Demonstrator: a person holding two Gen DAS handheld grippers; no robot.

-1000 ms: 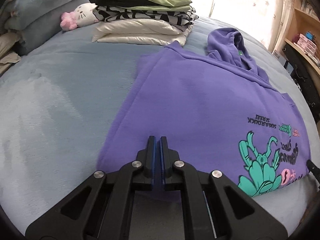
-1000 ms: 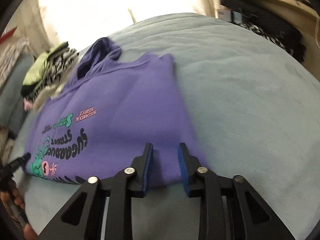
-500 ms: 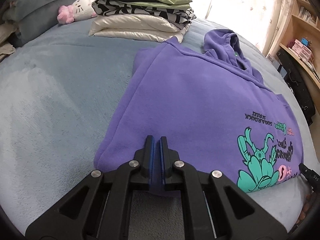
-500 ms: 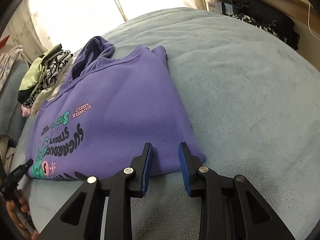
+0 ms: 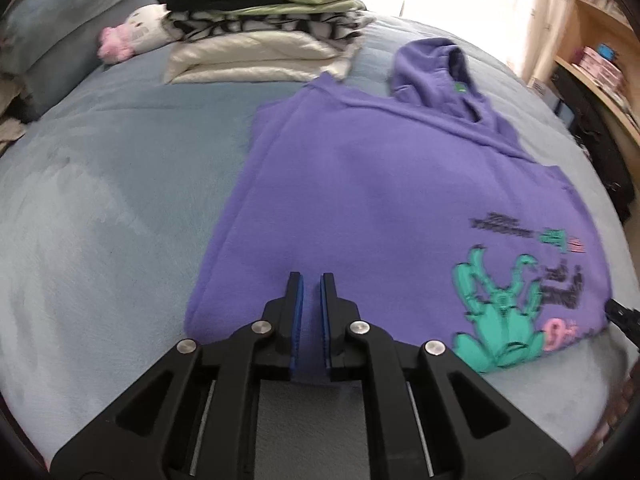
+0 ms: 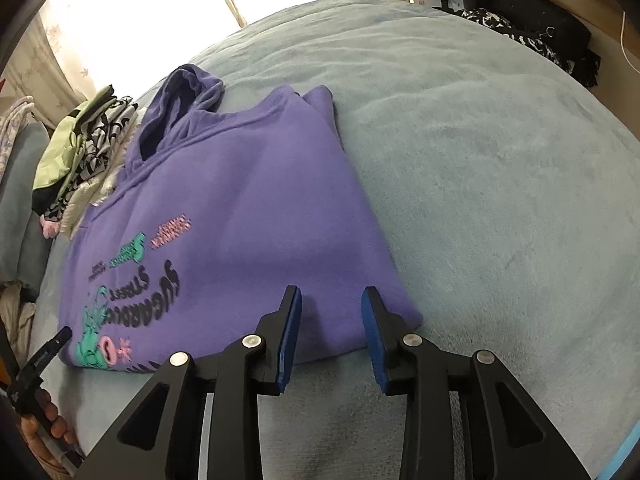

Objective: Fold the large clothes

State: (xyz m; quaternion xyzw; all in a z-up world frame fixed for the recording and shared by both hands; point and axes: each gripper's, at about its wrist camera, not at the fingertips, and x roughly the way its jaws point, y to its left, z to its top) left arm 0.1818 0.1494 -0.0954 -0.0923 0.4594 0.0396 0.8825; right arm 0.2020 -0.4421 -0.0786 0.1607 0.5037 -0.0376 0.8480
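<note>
A purple hoodie with a teal and pink print lies flat on the pale blue bed, sleeves folded in, hood toward the far side. It also shows in the right wrist view. My left gripper is slightly open over the hoodie's near hem, holding nothing. My right gripper is open over the hem's other corner, with fabric between the pads but not pinched.
A stack of folded clothes stands at the far side of the bed, with a pink and white plush beside it. Shelves stand to the right. Dark clothing lies beyond the bed's edge.
My left gripper was shut on the hem and has opened a little, releasing it. My right gripper has opened wider. Both have drawn back slightly over the hem.
</note>
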